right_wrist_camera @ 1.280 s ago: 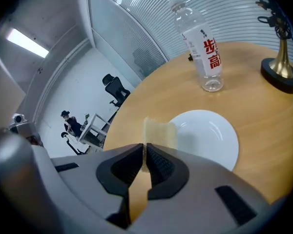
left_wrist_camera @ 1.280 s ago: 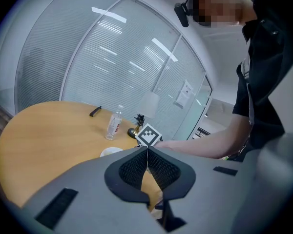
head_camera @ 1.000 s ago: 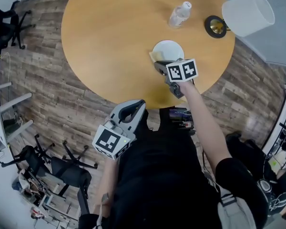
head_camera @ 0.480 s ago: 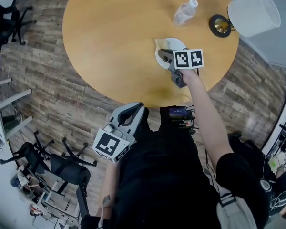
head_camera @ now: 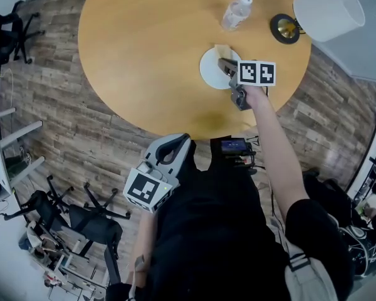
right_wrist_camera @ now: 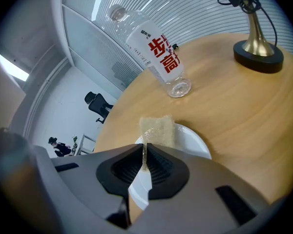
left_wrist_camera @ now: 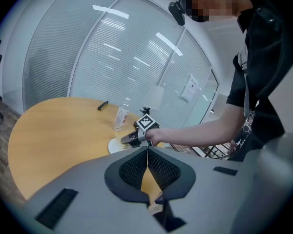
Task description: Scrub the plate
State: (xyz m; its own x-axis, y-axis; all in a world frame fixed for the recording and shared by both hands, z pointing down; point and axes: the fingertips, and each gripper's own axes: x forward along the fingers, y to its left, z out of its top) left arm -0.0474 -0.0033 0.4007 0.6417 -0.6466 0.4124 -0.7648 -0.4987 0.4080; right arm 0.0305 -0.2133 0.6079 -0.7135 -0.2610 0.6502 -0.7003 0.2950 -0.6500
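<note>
A white plate (head_camera: 214,69) (right_wrist_camera: 189,139) (left_wrist_camera: 115,144) lies on the round wooden table (head_camera: 156,49), near its right front edge. My right gripper (head_camera: 229,66) (right_wrist_camera: 144,156) reaches over the plate, shut on a thin yellowish sponge (right_wrist_camera: 157,130) (head_camera: 222,50) that rests on the plate's far part and overhangs its rim. My left gripper (head_camera: 173,148) (left_wrist_camera: 147,161) hangs off the table by the person's torso, jaws pressed together with nothing between them.
A clear water bottle (head_camera: 236,13) (right_wrist_camera: 154,56) (left_wrist_camera: 121,117) stands just beyond the plate. A lamp with a brass base (head_camera: 283,30) (right_wrist_camera: 258,50) and white shade (head_camera: 329,14) is at the table's right. A dark pen-like object (left_wrist_camera: 103,105) lies farther back. Office chairs (head_camera: 81,218) stand on the floor.
My right gripper has moved farther across the plate, away from the person, carrying the sponge from the plate's near-left edge to its far side. The left gripper has stayed put.
</note>
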